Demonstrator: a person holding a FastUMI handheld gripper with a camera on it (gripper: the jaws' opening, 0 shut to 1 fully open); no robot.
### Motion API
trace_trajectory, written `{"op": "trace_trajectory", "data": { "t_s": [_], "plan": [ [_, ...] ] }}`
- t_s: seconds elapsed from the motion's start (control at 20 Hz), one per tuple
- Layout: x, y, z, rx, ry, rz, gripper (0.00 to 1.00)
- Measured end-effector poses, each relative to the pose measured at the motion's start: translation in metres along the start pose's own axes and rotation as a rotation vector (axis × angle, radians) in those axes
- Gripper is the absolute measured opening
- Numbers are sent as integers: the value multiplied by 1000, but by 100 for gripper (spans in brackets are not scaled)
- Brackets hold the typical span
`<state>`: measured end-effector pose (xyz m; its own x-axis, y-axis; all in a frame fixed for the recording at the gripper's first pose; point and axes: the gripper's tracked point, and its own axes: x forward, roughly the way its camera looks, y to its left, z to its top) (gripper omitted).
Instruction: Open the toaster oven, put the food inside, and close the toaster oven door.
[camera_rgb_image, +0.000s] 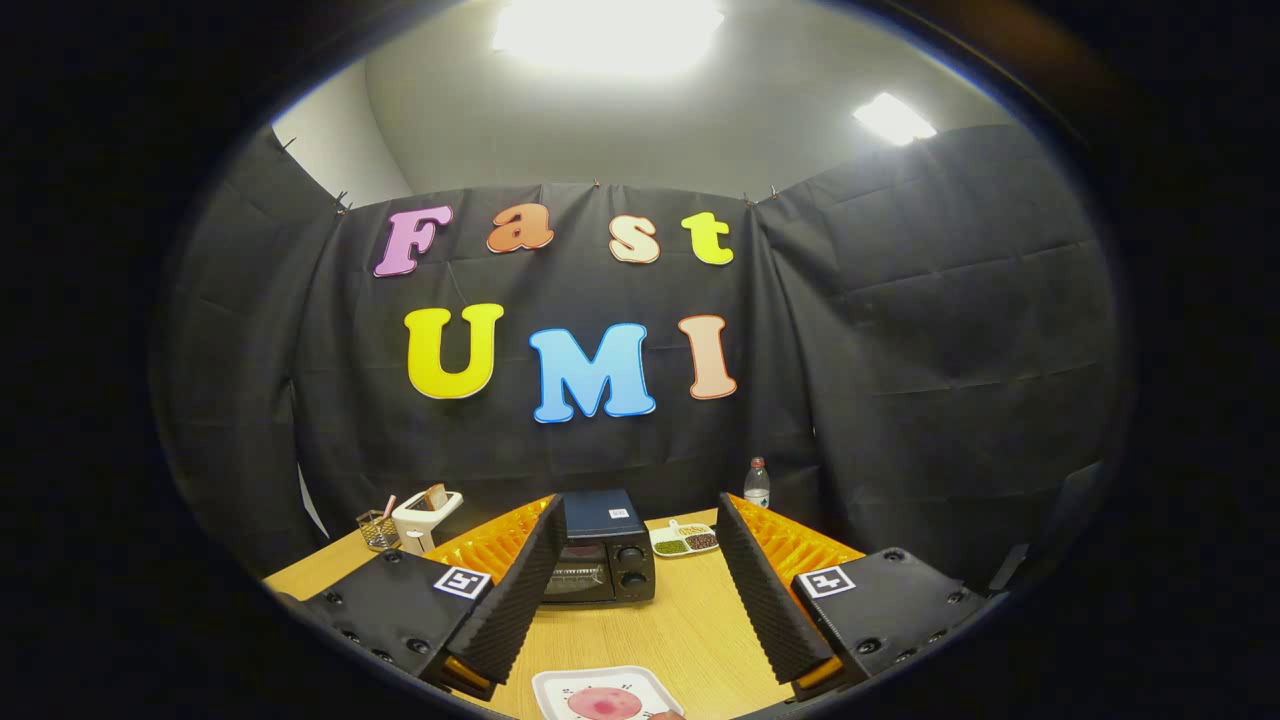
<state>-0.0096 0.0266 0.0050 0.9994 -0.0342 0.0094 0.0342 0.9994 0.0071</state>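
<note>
Black and boxy, the toaster oven (598, 548) sits on the wooden table (690, 625) with its door shut, beyond the spread, empty fingers of the gripper (640, 585). It looks heavy and rigid; I'd hook the door by its top edge. Nearer than the oven, a white plate (600, 692) carries pink food (604, 703), likely soft and light. Left of the oven stands a white toaster (427, 515); right of it a divided dish (685, 540) and a bottle (757, 484) against the dark cloth wall
</note>
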Motion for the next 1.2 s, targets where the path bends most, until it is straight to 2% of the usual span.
{"op": "trace_trajectory", "data": {
  "t_s": [0.4, 0.85, 1.2],
  "plan": [
    [32, 38, -6, -3, 6, 50, 96],
    [103, 107, -41, -18, 63, 151, 96],
    [160, 144, -81, -36, 135, 192, 96]
  ]
}}
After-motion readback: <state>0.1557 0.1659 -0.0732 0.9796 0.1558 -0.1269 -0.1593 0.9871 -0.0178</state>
